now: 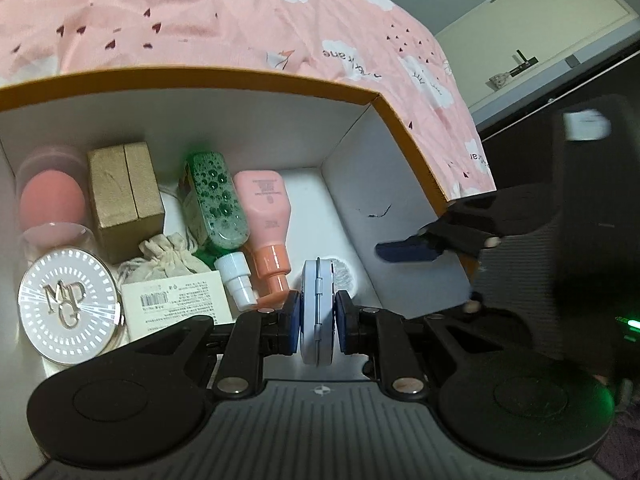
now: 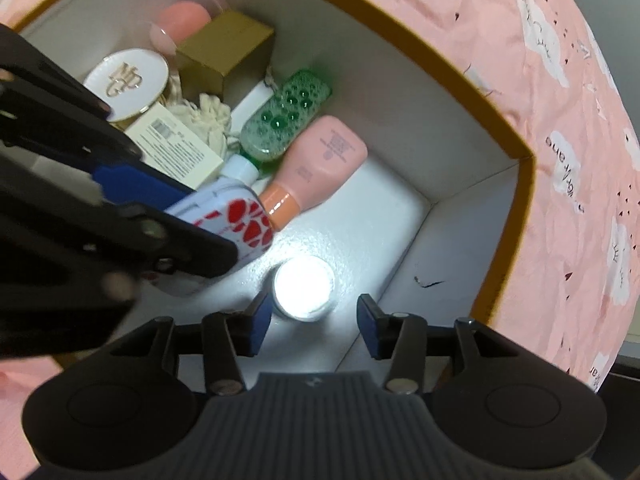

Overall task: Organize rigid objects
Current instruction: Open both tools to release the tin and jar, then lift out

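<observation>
My left gripper (image 1: 318, 320) is shut on a flat pale-blue tin (image 1: 318, 308), held edge-on low inside the orange-rimmed white box (image 1: 240, 70). The right wrist view shows that tin's lid with red shapes (image 2: 240, 220), held just above the box floor. My right gripper (image 2: 314, 328) points down into the box with its jaws apart. A small white round jar (image 2: 304, 288) stands on the floor just ahead of them, near the left pad (image 2: 260, 324) and clear of the right one. In the left wrist view the jar (image 1: 344, 274) peeks out behind the tin.
A pink bottle (image 1: 266, 208), green bubbly bottle (image 1: 216, 200), gold box (image 1: 124, 196), pink sponge case (image 1: 50, 200), round white compact (image 1: 72, 306), cloth pouch (image 1: 168, 256) and barcoded carton (image 1: 176, 300) fill the box's left part. Pink bedding (image 1: 240, 12) surrounds the box.
</observation>
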### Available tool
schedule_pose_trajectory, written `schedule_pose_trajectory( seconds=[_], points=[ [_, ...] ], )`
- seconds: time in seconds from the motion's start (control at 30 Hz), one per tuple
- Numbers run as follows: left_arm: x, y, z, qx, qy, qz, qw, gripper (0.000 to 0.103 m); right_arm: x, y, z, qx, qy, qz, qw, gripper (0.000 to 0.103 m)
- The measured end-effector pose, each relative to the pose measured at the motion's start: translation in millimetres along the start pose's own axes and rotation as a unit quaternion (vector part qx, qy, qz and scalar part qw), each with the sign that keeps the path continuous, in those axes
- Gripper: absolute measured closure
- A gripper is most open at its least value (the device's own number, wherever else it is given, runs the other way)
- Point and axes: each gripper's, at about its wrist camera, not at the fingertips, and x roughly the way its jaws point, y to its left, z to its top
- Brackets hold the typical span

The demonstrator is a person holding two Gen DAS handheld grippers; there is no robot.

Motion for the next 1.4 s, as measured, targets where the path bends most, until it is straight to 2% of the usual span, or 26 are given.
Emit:
schedule_pose_trajectory(
  seconds=[0.1, 0.3, 0.5, 0.63, 0.8, 1.07, 1.27, 1.4],
  points=[
    [6.3, 0.0, 0.2, -0.009, 0.013, -0.008, 0.9998, 0.084, -13.2, 1.8, -2.3, -0.001, -0.010, -0.008, 1.000, 0.049],
    [15.7, 1.9, -2.2, -0.022, 0.031, -0.009, 0.9992, 0.084, -20.1, -3.8, -6.4, 0.006, -0.019, -0.012, 1.000, 0.048],
    [22.1, 2.9, -1.2, -0.030, 0.051, 0.016, 0.9981, 0.083, -19.9, -2.7, -6.7, 0.007, -0.021, -0.017, 1.000, 0.048],
    [21.8, -1.3, -1.3, -0.017, 0.053, 0.041, 0.9976, 0.080, -19.3, -2.0, -6.6, 0.008, -0.020, -0.019, 1.000, 0.048],
    [17.6, -2.0, -1.1, -0.012, 0.044, 0.072, 0.9964, 0.057, -20.1, -1.7, -7.2, 0.010, -0.021, -0.025, 0.999, 0.047],
    [-11.0, -11.1, -4.2, 0.003, -0.010, 0.085, 0.9963, 0.034, -28.0, -1.2, -9.0, 0.024, -0.032, -0.029, 0.999, 0.045],
    [-41.2, -21.9, -6.3, 0.022, -0.077, 0.087, 0.9930, 0.029, -41.6, -0.4, -11.1, 0.039, -0.046, -0.044, 0.997, 0.040],
    [-67.1, -28.5, -10.2, 0.044, -0.136, 0.100, 0.9846, 0.025, -58.7, 3.8, -12.4, 0.052, -0.077, -0.053, 0.994, 0.039]
  ],
)
